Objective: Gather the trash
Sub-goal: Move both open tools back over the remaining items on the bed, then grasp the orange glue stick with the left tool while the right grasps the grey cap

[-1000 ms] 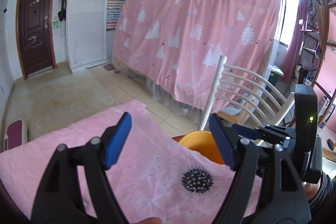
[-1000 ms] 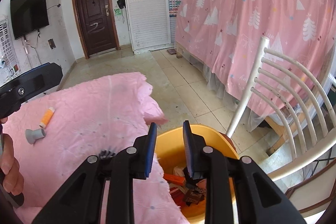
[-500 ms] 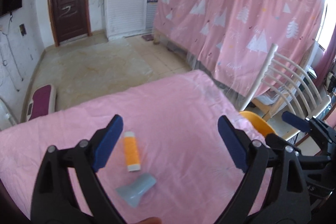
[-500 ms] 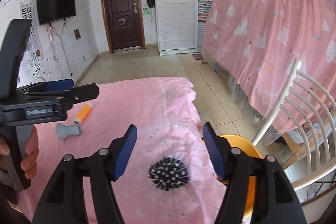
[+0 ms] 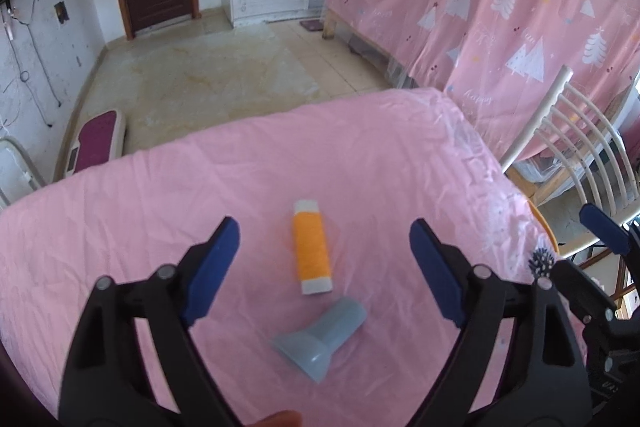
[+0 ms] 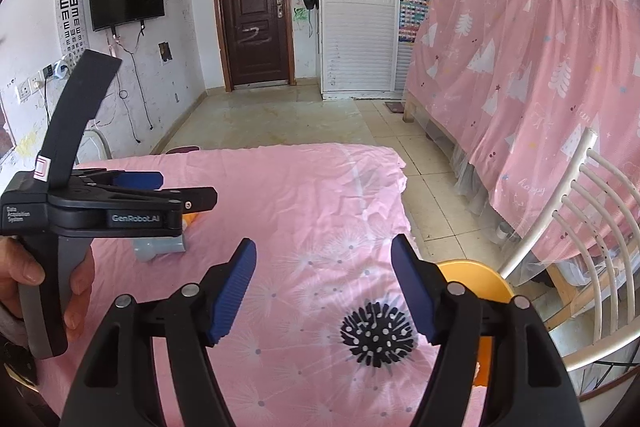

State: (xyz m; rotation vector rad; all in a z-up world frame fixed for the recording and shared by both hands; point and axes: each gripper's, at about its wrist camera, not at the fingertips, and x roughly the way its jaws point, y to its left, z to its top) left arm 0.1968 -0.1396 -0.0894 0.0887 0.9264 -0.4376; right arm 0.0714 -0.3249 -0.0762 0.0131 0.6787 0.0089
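The left claw (image 5: pixel 324 267) is spread wide, holding nothing and touching nothing, above the desk covered in a pink cloth (image 5: pixel 160 195). Between its blue-padded fingers (image 5: pixel 210 267), on the cloth, lies an orange spool of thread with white ends (image 5: pixel 311 253), and just nearer, apart from it, a grey plastic funnel-shaped piece (image 5: pixel 322 339) lies on its side.

The right claw (image 6: pixel 324 291) is also wide apart and empty, hovering over the near right part of the cloth, close to a black spiky dandelion print (image 6: pixel 378 339). Beyond the desk's right edge sits a round orange plastic bin (image 6: pixel 476 275), partly hidden by the right finger, beside a white slatted chair (image 6: pixel 600 247).
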